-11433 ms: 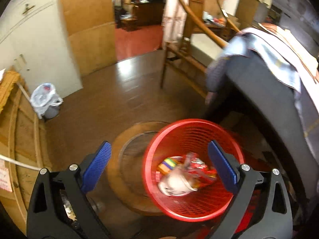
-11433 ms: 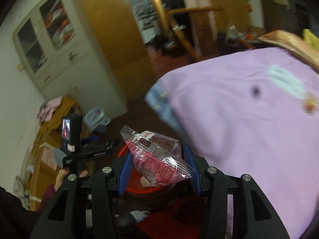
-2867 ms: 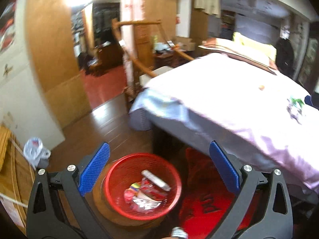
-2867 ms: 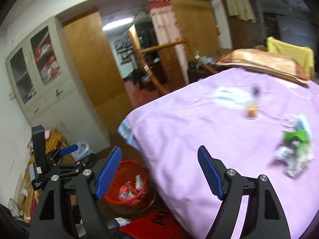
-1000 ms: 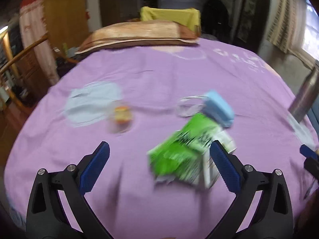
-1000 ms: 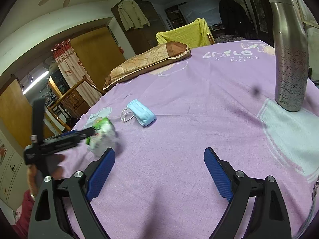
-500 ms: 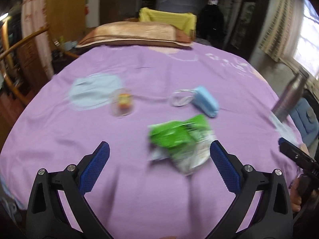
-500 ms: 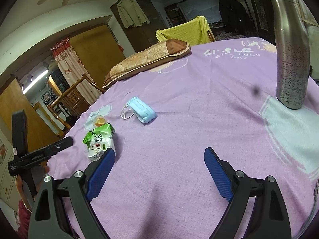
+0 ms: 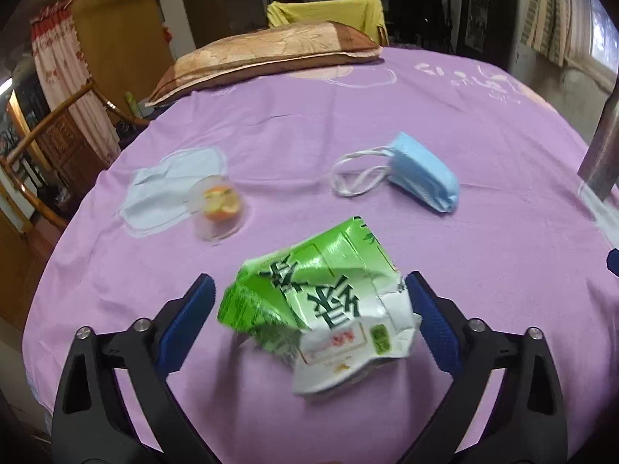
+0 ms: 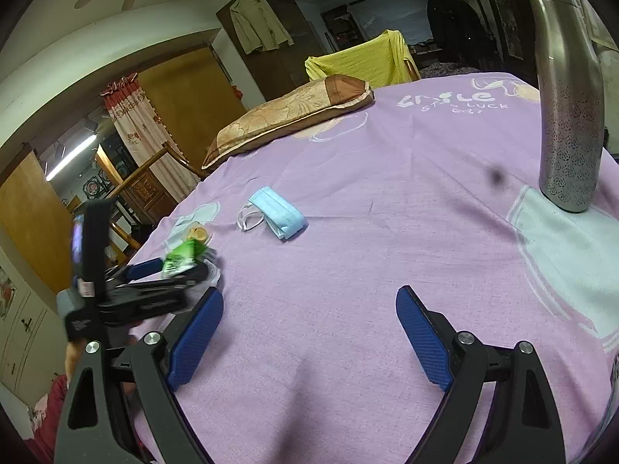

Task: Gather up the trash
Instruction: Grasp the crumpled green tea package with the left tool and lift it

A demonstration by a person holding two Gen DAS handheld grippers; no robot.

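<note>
A crumpled green and white wrapper [image 9: 325, 309] lies on the purple bedsheet [image 9: 271, 123], between the open jaws of my left gripper [image 9: 309, 317], which do not touch it. The wrapper [image 10: 182, 255] and the left gripper also show at the left of the right wrist view. A folded blue face mask [image 9: 421, 174] and a small clear cup with orange pieces [image 9: 218, 208] lie farther up the bed. My right gripper [image 10: 309, 332] is open and empty above bare sheet, with the mask [image 10: 280, 214] ahead of it.
A tall metal bottle [image 10: 568, 116] stands on the bed at the right. A brown pillow [image 9: 263, 58] lies at the head of the bed. A wooden chair frame [image 9: 46, 116] stands off the bed's left side.
My left gripper has moved forward and down, so the green wrapper now sits between its jaws. The right gripper has hardly moved.
</note>
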